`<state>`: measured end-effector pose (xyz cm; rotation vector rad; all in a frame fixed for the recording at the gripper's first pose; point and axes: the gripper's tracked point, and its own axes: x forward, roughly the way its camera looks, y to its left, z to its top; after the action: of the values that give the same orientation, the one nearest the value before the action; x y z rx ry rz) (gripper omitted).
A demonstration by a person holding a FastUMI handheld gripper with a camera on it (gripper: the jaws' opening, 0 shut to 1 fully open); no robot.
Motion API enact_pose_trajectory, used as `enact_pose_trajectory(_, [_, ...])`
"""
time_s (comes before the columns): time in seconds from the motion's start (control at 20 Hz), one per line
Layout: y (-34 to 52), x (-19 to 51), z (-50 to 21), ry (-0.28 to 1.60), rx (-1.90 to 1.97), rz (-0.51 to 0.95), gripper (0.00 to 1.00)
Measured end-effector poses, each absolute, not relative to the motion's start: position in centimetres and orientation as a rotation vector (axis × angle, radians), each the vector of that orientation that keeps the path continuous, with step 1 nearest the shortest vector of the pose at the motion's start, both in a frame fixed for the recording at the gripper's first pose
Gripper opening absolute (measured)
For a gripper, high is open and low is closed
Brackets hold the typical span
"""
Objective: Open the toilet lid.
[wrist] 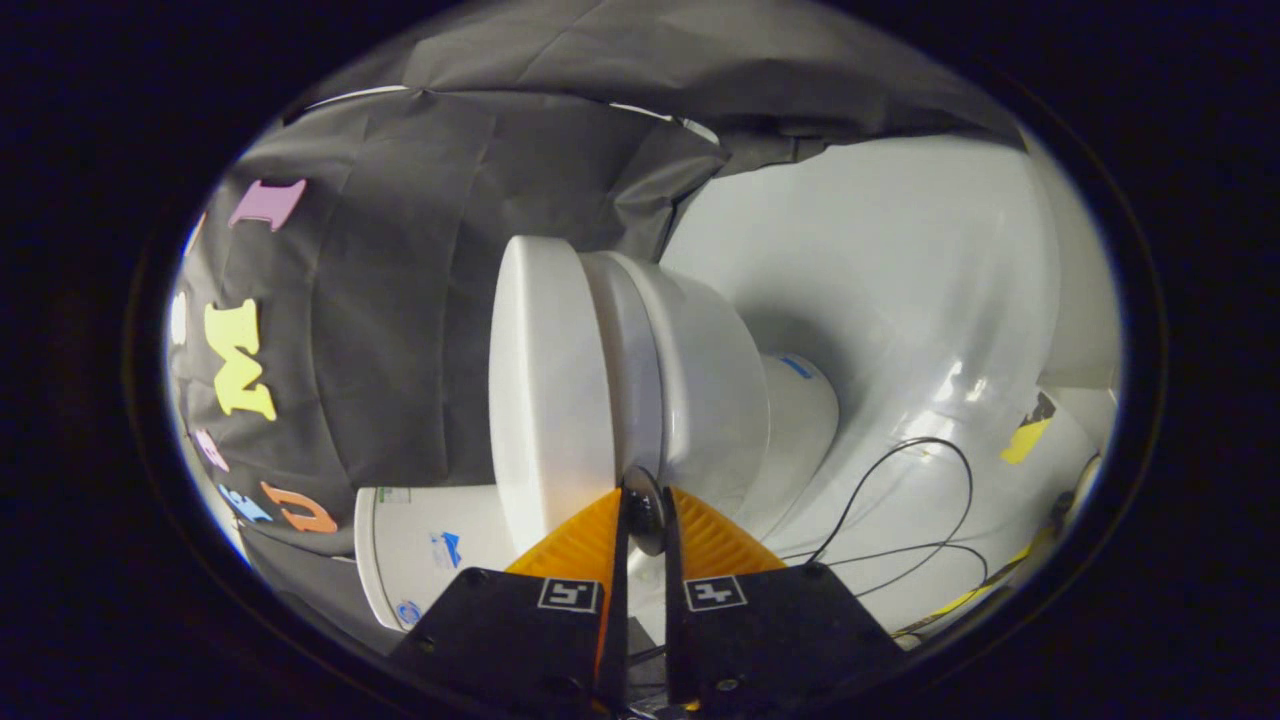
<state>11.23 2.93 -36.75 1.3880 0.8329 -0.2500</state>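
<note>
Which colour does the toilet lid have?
White, plain, seen best in the gripper view: the toilet lid lies just ahead of the nearly closed gripper.

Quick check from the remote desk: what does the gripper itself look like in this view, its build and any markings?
The gripper has two wedge-shaped fingers with ribbed faces, narrowing toward the tips. Each is mounted on a black block with screw heads, and each block carries a small square black-and-white marker near its inner edge. The jaws stand nearly together, with a narrow gap where a small dark knob sits.

Gripper (643, 505): ribbed wedge fingers, black mounts, square tags, screws.
</note>
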Motion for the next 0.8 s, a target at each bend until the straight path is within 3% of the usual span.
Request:
enact_pose_trajectory(0.25, [3.2, 11.3, -35.9, 0.826, 1.349, -0.23, 0.07])
enact_pose_trajectory(0.8, [3.0, 12.3, -32.5, 0.77, 1.26, -0.173, 0.07])
